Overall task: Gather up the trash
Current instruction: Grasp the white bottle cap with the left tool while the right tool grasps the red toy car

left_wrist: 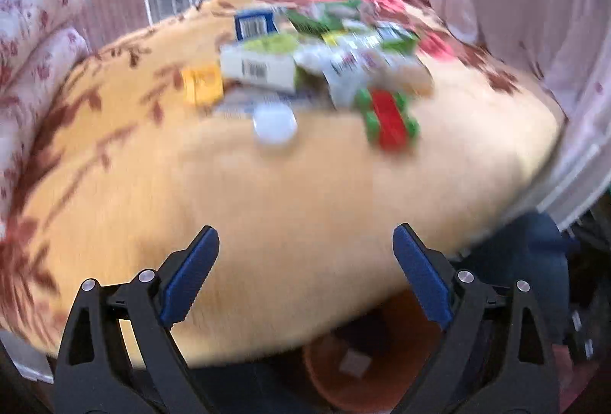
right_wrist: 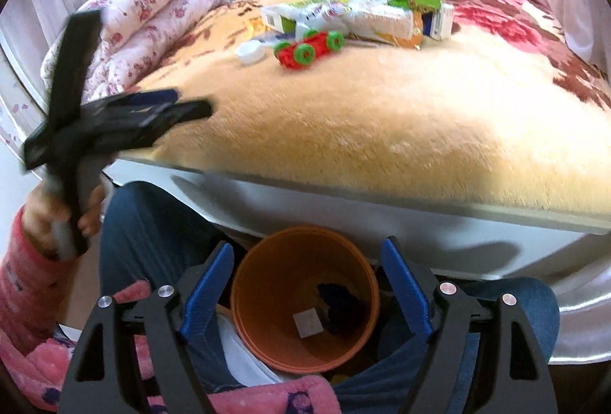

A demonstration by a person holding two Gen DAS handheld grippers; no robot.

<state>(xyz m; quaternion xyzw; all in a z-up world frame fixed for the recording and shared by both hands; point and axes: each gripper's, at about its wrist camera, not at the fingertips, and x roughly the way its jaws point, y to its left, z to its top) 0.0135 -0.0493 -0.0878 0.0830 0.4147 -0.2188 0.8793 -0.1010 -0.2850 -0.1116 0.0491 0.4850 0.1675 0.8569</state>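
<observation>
Left wrist view: the left gripper [left_wrist: 305,242] is hanging wide open over the near edge of the blanket [left_wrist: 267,192], holding nothing. Beyond it on the blanket, the trash pile [left_wrist: 324,47] of cartons and wrappers is lying, blurred. At the pile's near edge a white cap [left_wrist: 274,124] is sitting, and just right of the cap a red toy car [left_wrist: 389,118] with green wheels. A yellow packet [left_wrist: 202,84] is lying at the pile's left side. Below the blanket's edge, between the jaws, the orange bin [left_wrist: 366,368] is showing, with a pale square scrap inside.

Right wrist view: the right gripper [right_wrist: 307,261] is hanging wide open and empty directly over the bin [right_wrist: 267,284], which is standing between the person's knees, below the bed edge. Inside the bin a pale square and something dark are lying. Far beyond the bin, the pile [right_wrist: 362,9] is resting on the blanket [right_wrist: 382,116], with the car [right_wrist: 309,47] and cap [right_wrist: 250,53] at its near side. Left of the bin, the left gripper [right_wrist: 191,105] is appearing blurred over the blanket's corner; its opening cannot be judged here.
</observation>
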